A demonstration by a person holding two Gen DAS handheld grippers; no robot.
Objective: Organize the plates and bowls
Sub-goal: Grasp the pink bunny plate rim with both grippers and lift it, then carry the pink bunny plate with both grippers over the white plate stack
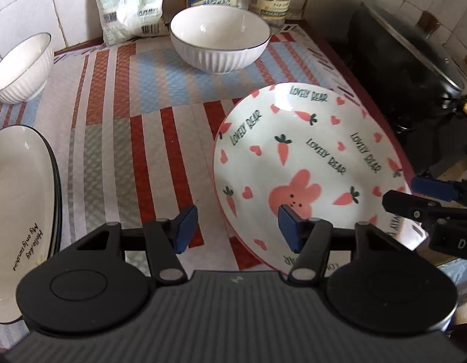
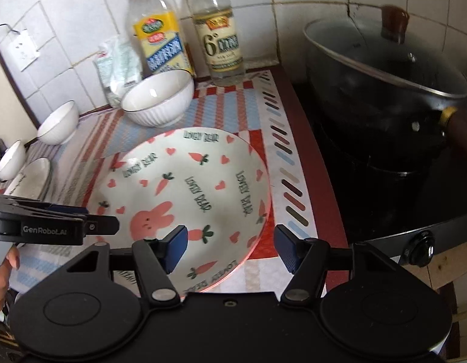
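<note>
A white plate with pink rabbit, carrots and hearts [image 1: 306, 163] [image 2: 188, 187] lies on the striped mat. My left gripper [image 1: 238, 228] is open above the plate's left rim, one finger over the plate, one over the mat. My right gripper [image 2: 228, 248] is open above the plate's right rim. A large white ribbed bowl [image 1: 219, 40] [image 2: 157, 99] stands behind the plate. A smaller white bowl [image 1: 20, 66] [image 2: 59, 122] is at the far left. Stacked white plates with black rims [image 1: 18, 193] [image 2: 30, 178] lie at the left. Another small bowl [image 2: 11, 160] sits beside them.
Two bottles [image 2: 156, 27] [image 2: 218, 30] and a white bag [image 1: 129, 3] stand against the tiled wall. A black lidded wok [image 2: 384, 81] sits on the stove to the right of the mat [image 1: 118, 127]. The counter edge runs along the mat's right side.
</note>
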